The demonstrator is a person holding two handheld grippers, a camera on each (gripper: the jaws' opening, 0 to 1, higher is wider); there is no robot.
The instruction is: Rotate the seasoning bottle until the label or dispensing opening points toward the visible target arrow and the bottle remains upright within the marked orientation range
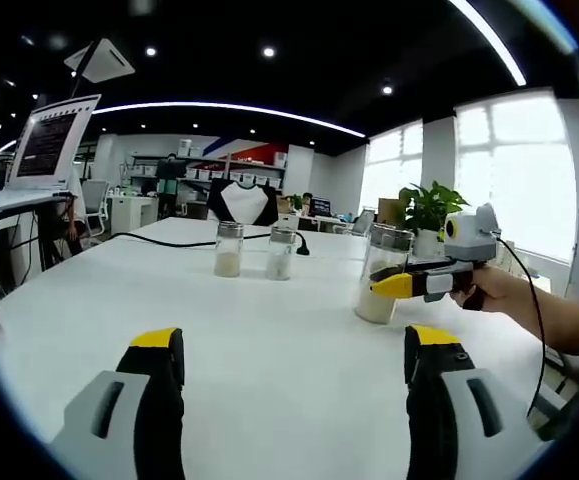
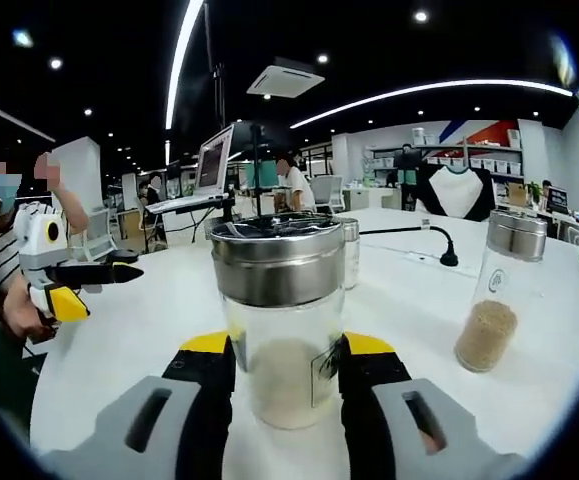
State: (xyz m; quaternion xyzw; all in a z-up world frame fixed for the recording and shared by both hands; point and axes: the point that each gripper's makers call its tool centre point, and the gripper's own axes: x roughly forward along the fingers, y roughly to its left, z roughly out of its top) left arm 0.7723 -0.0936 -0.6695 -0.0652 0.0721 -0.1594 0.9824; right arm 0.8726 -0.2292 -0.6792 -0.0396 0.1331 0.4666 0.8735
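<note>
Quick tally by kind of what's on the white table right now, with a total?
Clear glass seasoning bottles with metal lids: 3
Black cable: 1
Green potted plant: 1
Total: 5

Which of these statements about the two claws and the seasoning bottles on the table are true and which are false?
1. The right claw has its jaws on either side of a seasoning bottle. True.
2. The left claw holds a bottle. False: it is open with only bare white table between its jaws.
3. That seasoning bottle lies on its side. False: it stands upright.
4. Two more bottles stand side by side further back on the table. True.
</note>
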